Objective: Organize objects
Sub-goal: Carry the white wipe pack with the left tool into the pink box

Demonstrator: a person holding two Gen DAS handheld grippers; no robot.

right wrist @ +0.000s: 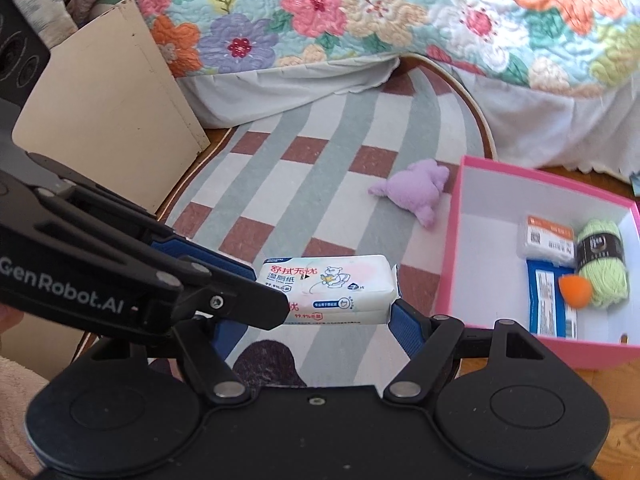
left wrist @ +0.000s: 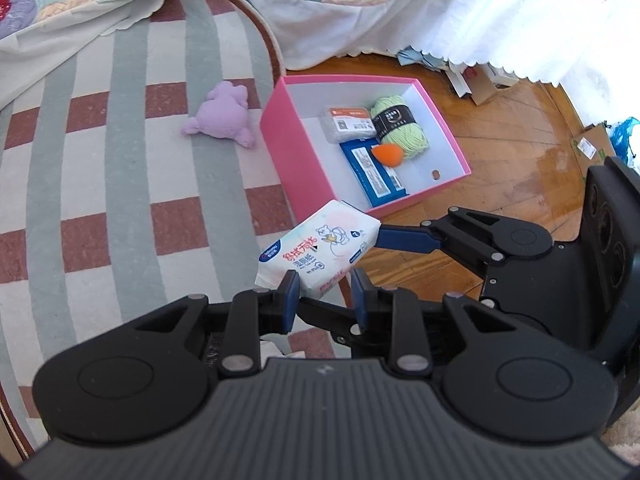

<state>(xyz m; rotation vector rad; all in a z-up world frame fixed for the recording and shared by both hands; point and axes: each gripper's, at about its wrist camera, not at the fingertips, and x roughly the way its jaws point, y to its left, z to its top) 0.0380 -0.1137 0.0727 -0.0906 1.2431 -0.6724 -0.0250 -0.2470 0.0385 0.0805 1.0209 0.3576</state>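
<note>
Beside the flower-quilted bed [right wrist: 360, 20], on the striped rug [left wrist: 120, 160] and wood floor [left wrist: 500, 152], the pink box [left wrist: 280, 128] awaits the wet-wipe pack [right wrist: 328, 288], hanging just short of its near corner, the right hand-held gripper [right wrist: 320, 312] clamping its ends, the left hand-held gripper [left wrist: 325, 292] closed on its edge; next, I judge, carry it over and release inside.

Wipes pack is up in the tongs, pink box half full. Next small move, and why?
Probably carry the wipes pack across to the pink box and lower it into the bare white floor on the near side. Both the right tongs and the left tongs are clamped on it, off the rug, and the yarn, orange sponge and packets fill the far corner.
</note>
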